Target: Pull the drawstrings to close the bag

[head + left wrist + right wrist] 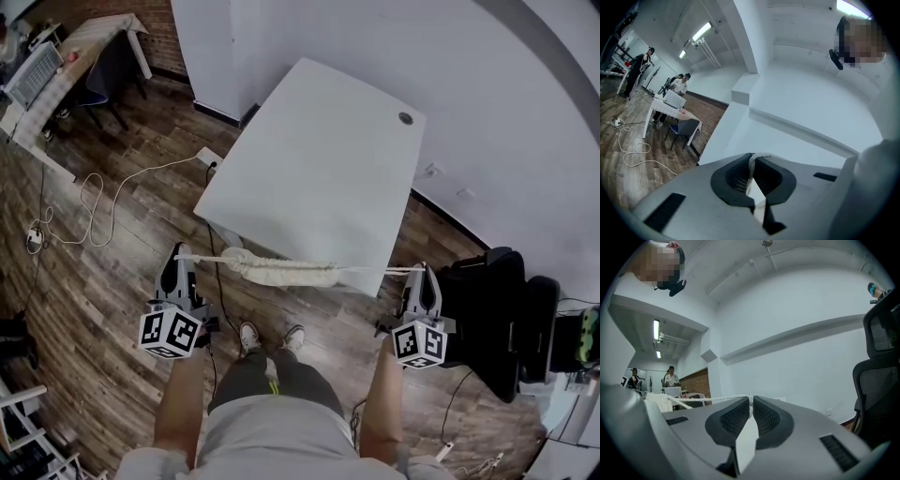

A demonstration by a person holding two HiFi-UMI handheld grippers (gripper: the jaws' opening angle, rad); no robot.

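Observation:
A cream cloth bag hangs bunched up in the air just off the near edge of the white table. Its white drawstrings run out taut to both sides. My left gripper is shut on the left drawstring. In the left gripper view the cord is pinched between the dark pads. My right gripper is shut on the right drawstring. From its jaws the cord runs left to the bag.
A black office chair stands close to my right gripper. A white cable loops over the wooden floor at the left. Another desk with a chair stands at the far left. The person's legs and shoes are below the bag.

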